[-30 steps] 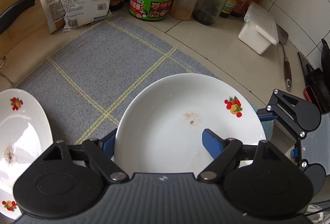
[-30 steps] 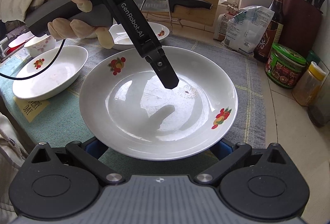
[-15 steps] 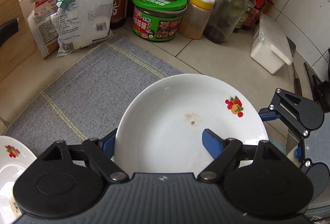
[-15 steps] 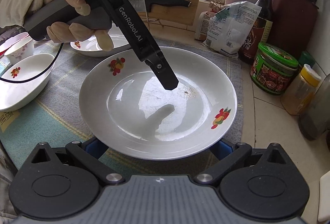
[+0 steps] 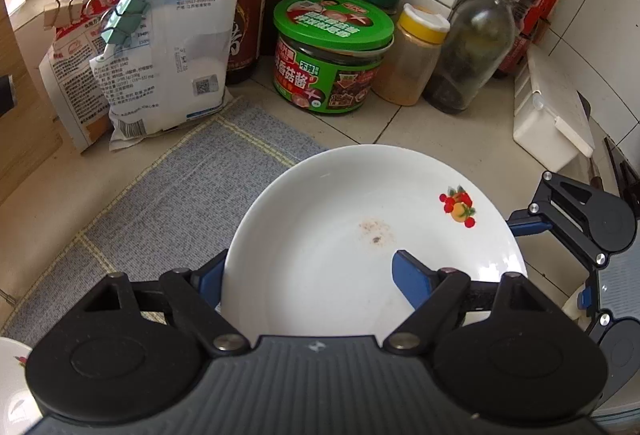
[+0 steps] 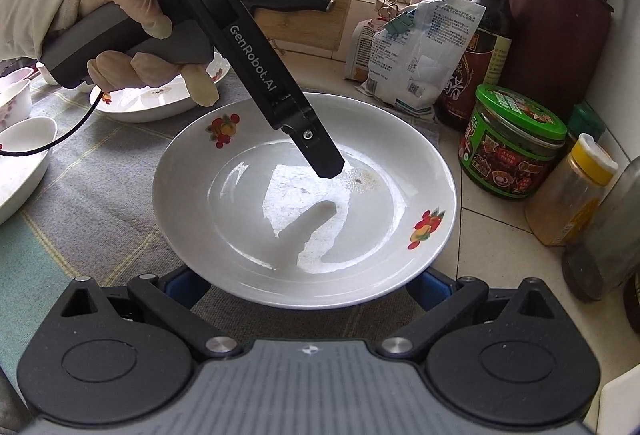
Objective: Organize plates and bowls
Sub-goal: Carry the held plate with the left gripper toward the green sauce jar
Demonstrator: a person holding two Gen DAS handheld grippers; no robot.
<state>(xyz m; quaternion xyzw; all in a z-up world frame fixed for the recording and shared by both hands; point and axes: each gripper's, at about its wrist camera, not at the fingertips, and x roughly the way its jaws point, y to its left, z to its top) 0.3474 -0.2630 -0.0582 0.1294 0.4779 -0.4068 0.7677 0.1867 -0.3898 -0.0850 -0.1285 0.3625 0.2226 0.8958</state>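
Note:
A white plate with red fruit decals hangs above the grey mat, held from two sides. My left gripper is shut on its rim, one blue finger inside the dish and the other under it. From the right wrist view that upper finger rests on the plate; a gloved hand holds the handle. My right gripper grips the opposite rim, its blue fingers tucked under the edge with the pads hidden. It also shows at the plate's right edge as the right gripper.
More white plates and bowls sit left on the mat: a plate, a bowl. Close ahead stand a green-lidded jar, a yellow-capped jar, a glass bottle, a white box, clipped bags and a knife block.
Both grippers carried the plate together off the middle of the mat toward the jars and bottles at the back. The other plates have slid away to the left of view.

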